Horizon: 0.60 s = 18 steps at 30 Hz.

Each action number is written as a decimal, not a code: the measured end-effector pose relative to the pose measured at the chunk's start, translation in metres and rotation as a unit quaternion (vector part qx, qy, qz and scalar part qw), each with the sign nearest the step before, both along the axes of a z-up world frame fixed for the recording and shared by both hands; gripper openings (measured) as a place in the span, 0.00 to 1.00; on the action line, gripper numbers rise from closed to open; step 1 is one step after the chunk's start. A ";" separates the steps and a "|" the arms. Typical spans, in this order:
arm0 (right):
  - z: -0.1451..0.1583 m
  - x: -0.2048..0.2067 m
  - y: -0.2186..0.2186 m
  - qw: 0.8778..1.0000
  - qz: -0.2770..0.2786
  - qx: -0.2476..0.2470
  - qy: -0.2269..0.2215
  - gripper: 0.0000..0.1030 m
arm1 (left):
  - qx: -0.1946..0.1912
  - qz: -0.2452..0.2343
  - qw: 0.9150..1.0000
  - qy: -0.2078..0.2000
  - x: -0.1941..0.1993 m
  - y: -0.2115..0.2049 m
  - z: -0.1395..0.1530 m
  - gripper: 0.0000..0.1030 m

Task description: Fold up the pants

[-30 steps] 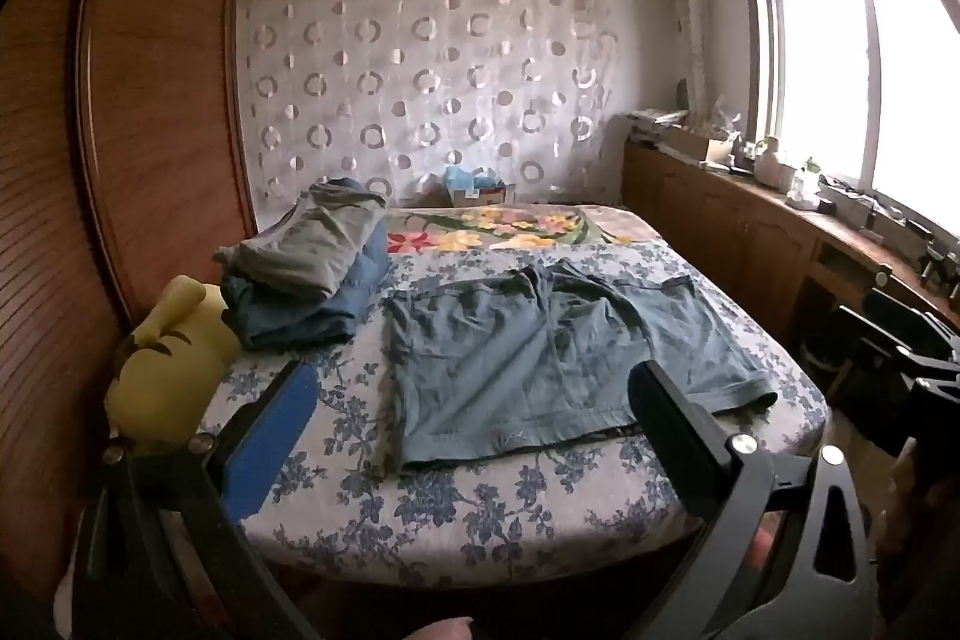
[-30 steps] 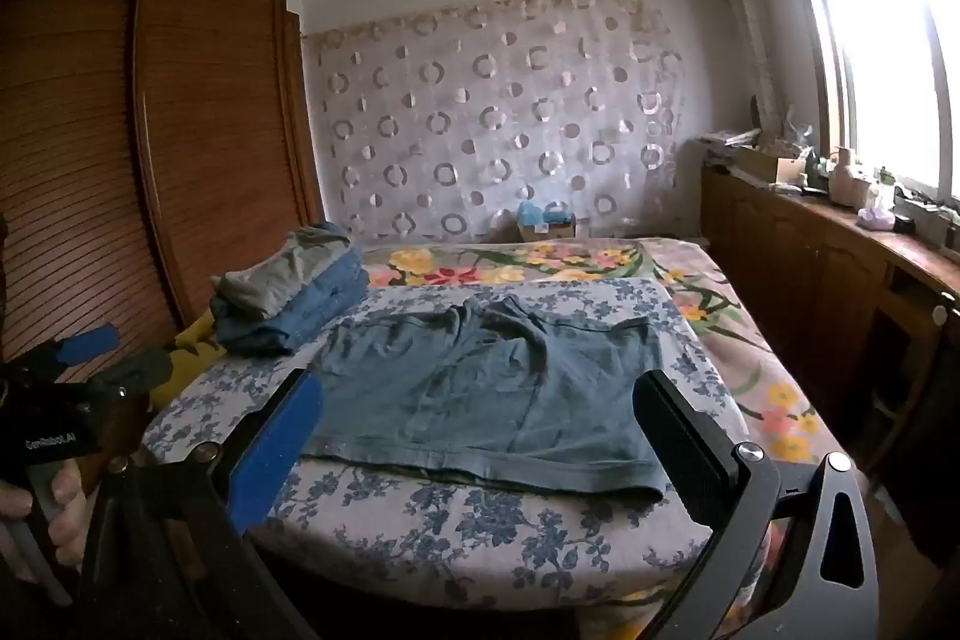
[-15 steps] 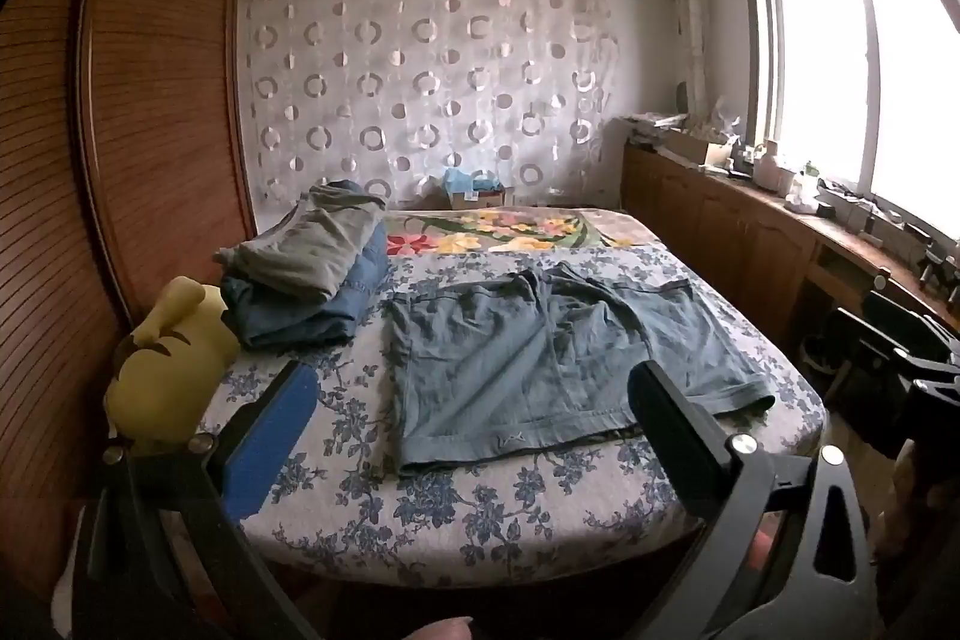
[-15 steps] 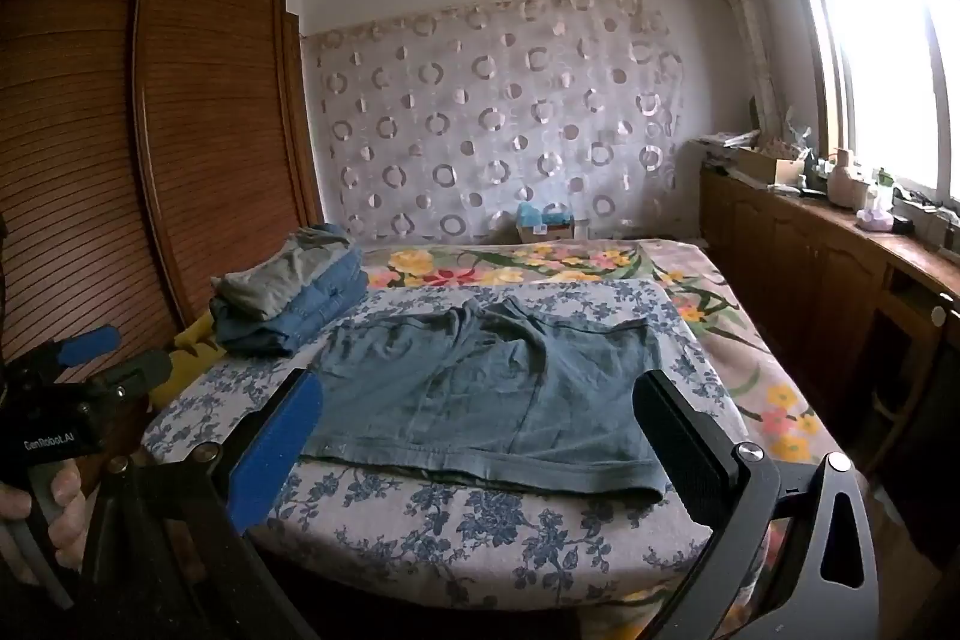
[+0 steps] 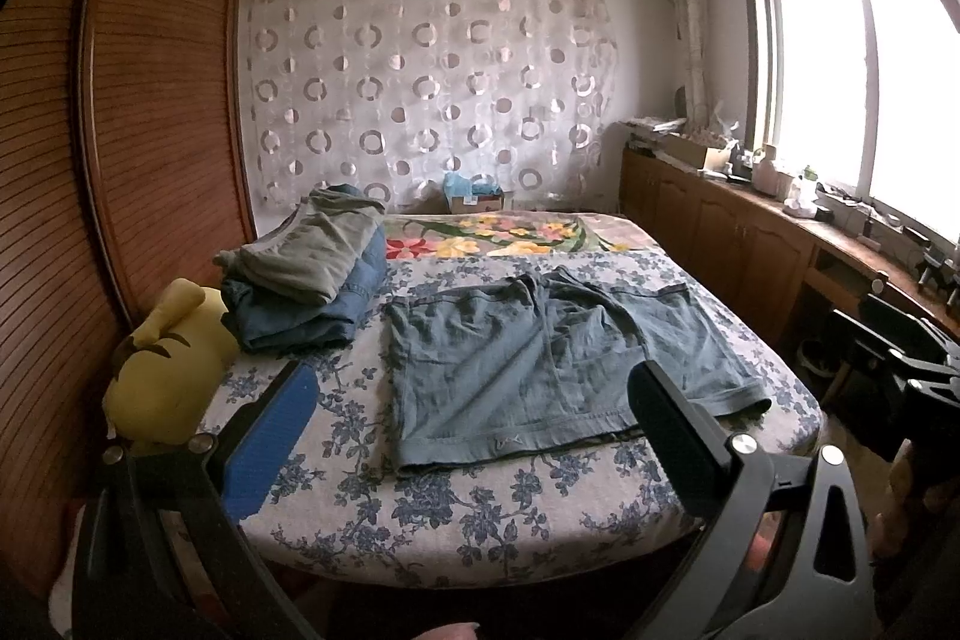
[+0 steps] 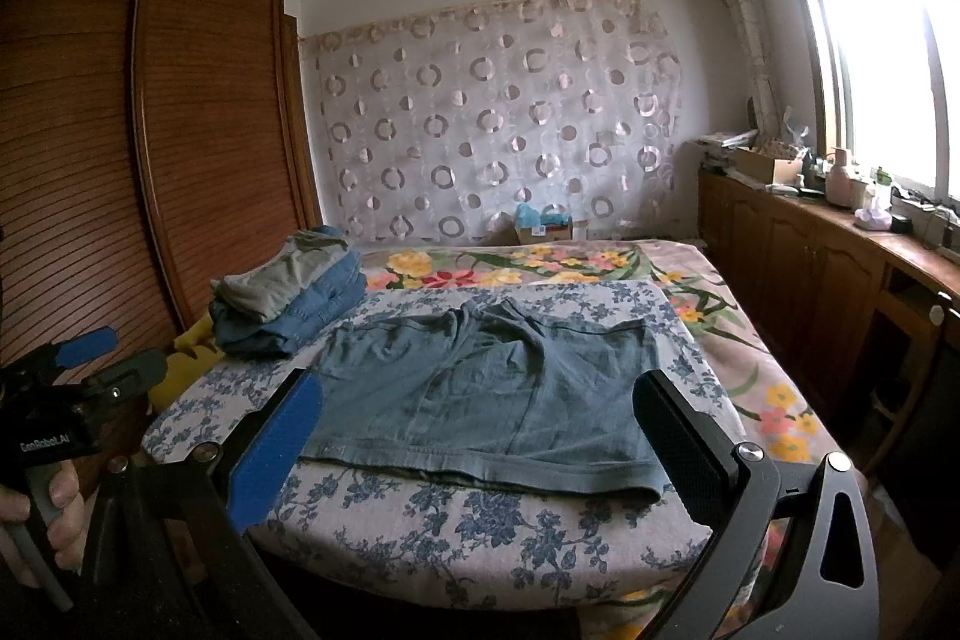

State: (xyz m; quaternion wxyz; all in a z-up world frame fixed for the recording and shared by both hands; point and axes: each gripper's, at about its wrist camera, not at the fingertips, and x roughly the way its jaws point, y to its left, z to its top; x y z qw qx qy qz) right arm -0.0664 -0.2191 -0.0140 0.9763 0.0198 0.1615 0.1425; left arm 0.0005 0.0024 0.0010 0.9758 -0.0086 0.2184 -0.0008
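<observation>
- Through the left wrist camera we see our left gripper with its fingers spread wide and holding nothing. The blue-grey pants lie flat on the bed, beyond the fingertips and between them, their hem near the bed's front edge. A stack of folded clothes sits toward the bed's left edge, beside a yellow plush toy.
- Through the right wrist camera our right gripper is likewise spread and empty. The pants lie just past the tips, apart from both fingers. At the left edge of this view a hand holds the left gripper off the bed.
</observation>
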 end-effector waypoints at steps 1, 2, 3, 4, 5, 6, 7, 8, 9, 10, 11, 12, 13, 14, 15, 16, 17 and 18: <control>0.000 0.000 0.000 1.000 0.000 0.000 0.000 1.00 | 0.000 0.000 1.000 0.000 0.000 0.000 0.000 1.00; 0.000 0.000 0.000 1.000 0.000 0.000 0.000 1.00 | 0.000 0.000 1.000 -0.001 0.000 0.000 0.000 1.00; 0.000 0.000 0.000 1.000 0.000 0.000 0.000 1.00 | 0.000 0.000 1.000 -0.001 0.000 0.001 0.000 1.00; 0.000 0.000 0.000 1.000 0.000 0.000 0.000 1.00 | 0.000 0.000 1.000 -0.001 0.000 0.000 0.000 1.00; 0.000 0.000 0.000 1.000 0.000 0.000 0.000 1.00 | 0.000 0.000 1.000 -0.001 0.000 0.000 0.000 1.00; 0.000 0.000 0.000 1.000 0.000 0.001 0.000 1.00 | 0.000 0.000 1.000 -0.001 0.000 0.000 0.000 1.00; 0.000 0.000 0.000 1.000 0.000 0.000 -0.001 1.00 | 0.000 0.000 1.000 -0.001 0.000 0.000 0.000 1.00; 0.000 0.000 0.000 1.000 0.000 0.000 -0.001 1.00 | 0.000 0.000 1.000 -0.002 -0.001 0.000 0.000 1.00; 0.000 0.000 -0.001 1.000 0.000 0.000 -0.001 1.00 | 0.000 0.000 1.000 -0.002 0.000 0.001 0.000 1.00; 0.000 -0.002 -0.001 1.000 0.000 0.001 -0.001 1.00 | -0.001 0.000 1.000 -0.002 0.000 0.001 0.000 1.00; 0.000 -0.001 -0.001 1.000 0.000 0.001 -0.001 1.00 | 0.000 0.000 1.000 -0.002 -0.001 0.000 0.000 1.00; 0.000 -0.001 -0.002 1.000 0.000 0.001 -0.001 1.00 | 0.000 0.000 1.000 -0.002 -0.001 0.001 0.000 1.00; 0.000 -0.001 -0.002 1.000 0.000 0.001 -0.001 1.00 | 0.000 0.000 1.000 -0.002 -0.001 0.001 0.000 1.00; 0.000 -0.001 -0.002 1.000 0.001 0.001 -0.001 1.00 | -0.001 0.000 1.000 -0.003 -0.001 0.001 0.000 1.00; 0.000 0.000 -0.002 1.000 0.001 0.001 -0.001 1.00 | -0.001 -0.001 1.000 -0.003 -0.001 0.001 0.000 1.00; 0.000 -0.001 -0.002 1.000 0.001 0.002 -0.001 1.00 | -0.001 -0.001 1.000 -0.003 0.000 0.001 0.000 1.00; 0.000 0.000 -0.002 1.000 0.001 0.001 -0.001 1.00 | -0.001 0.000 1.000 -0.003 0.000 0.001 0.000 1.00; 0.000 0.000 -0.002 1.000 0.001 0.001 -0.001 1.00 | 0.000 0.000 1.000 -0.003 -0.001 0.001 0.000 1.00</control>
